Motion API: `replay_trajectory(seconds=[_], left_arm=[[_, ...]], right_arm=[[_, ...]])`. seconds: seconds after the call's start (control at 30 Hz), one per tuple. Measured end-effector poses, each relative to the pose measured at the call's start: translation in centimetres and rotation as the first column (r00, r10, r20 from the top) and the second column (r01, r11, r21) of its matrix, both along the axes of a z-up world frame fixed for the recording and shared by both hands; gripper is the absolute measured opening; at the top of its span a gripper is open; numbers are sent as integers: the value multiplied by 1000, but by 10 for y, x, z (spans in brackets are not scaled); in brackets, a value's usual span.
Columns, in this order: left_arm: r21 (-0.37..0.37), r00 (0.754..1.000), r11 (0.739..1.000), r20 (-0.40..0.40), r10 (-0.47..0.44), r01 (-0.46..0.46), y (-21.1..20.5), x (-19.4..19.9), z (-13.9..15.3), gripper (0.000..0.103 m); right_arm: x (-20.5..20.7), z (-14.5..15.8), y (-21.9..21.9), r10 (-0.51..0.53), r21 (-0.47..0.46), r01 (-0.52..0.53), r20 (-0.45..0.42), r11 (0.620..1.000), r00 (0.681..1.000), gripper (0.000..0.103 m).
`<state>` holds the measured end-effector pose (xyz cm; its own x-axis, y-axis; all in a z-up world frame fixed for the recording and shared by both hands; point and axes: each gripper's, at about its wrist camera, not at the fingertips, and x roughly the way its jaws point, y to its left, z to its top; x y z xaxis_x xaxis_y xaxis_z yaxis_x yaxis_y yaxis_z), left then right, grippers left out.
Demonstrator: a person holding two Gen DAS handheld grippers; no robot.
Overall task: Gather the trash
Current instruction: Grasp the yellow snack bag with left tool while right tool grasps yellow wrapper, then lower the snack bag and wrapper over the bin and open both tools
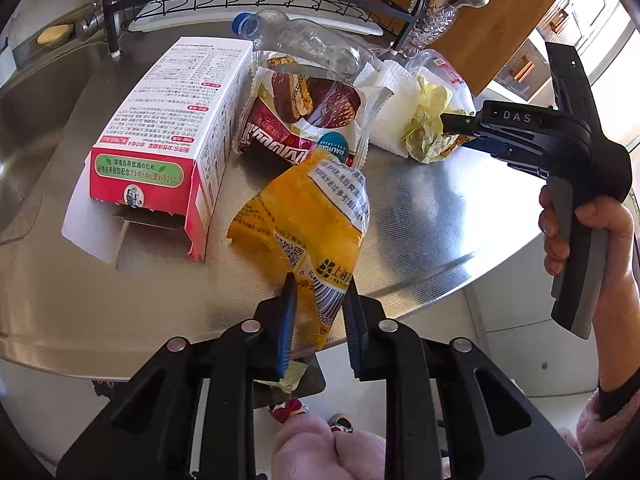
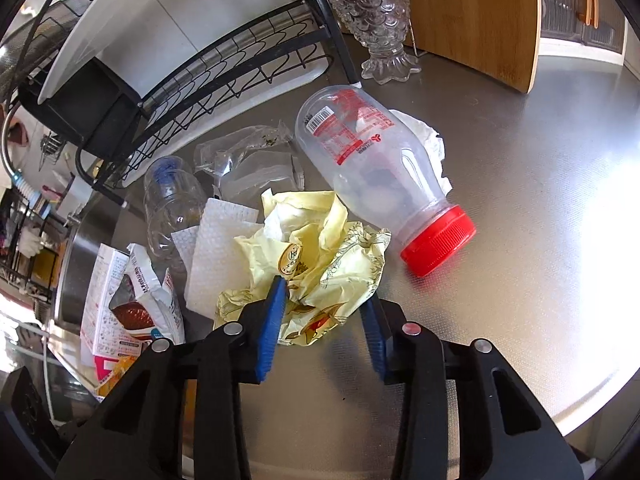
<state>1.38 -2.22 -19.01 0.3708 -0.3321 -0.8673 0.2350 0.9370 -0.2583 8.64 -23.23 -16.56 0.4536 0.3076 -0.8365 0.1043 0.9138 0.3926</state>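
- Left wrist view shows our left gripper (image 1: pixel 319 286) closed on the lower end of the orange snack wrapper (image 1: pixel 310 216), which is lifted off the steel counter (image 1: pixel 420 216) just in front of the white-and-red carton (image 1: pixel 176 128).
- Our right gripper (image 2: pixel 326 294) is open, its blue pads (image 2: pixel 274 308) either side of the crumpled yellow wrapper (image 2: pixel 316 248); from this angle we cannot be sure the pads touch the paper yet.
- That yellow wrapper lies on the counter just beside the red-capped bottle (image 2: pixel 384 176), on the side away from its label, partly over a white paper towel (image 2: pixel 216 240).
- To do this step well, we would close the right fingers low across the thickest fold of the wad, so that it comes up whole and the towel beneath stays put.
- We would also hold the orange wrapper firmly on the left, since slick film may slip.
- Right wrist view alone gives us the bottle's label, the clear plastic bags (image 2: pixel 248 160) behind the wad and the glass vase (image 2: pixel 376 12).
- Left wrist view alone gives us the chocolate-pie packet (image 1: pixel 300 112) beside the carton and the person's right hand (image 1: pixel 580 236) on the tool's grip.
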Motion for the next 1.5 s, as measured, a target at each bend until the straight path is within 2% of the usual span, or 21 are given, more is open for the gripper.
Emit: replay_trajectory(seconds=[0.07, 0.13, 0.53, 0.77, 1.07, 1.27, 1.5], left_arm=[[13, 1000, 1000, 12, -3, 3, 0, -2, 2, 6], [12, 1000, 1000, 24, -1, 1, 2, -4, 6, 3], [5, 994, 1000, 106, 28, -29, 6, -34, 41, 1], [27, 994, 998, 100, 50, -53, 7, -82, 41, 1], [45, 994, 993, 30, 104, -106, 14, -135, 8, 1], [63, 991, 991, -44, 123, -120, 18, -150, -36, 1], [81, 987, 991, -112, 119, -111, 20, -144, -93, 1]], right_arm=[[-2, 4, 4, 9, -22, -8, 14, 1000, 1000, 27], [-6, 8, 7, 14, -41, -13, 31, 999, 999, 24], [-51, 60, -3, 39, -18, -37, 145, 999, 989, 20], [-107, 64, 6, 105, -5, -106, 129, 994, 986, 20], [-174, 23, 28, 189, 19, -190, 34, 982, 981, 20], [-203, -29, 51, 247, 18, -246, -73, 969, 966, 20], [-212, -95, 80, 281, 19, -283, -178, 959, 943, 20]])
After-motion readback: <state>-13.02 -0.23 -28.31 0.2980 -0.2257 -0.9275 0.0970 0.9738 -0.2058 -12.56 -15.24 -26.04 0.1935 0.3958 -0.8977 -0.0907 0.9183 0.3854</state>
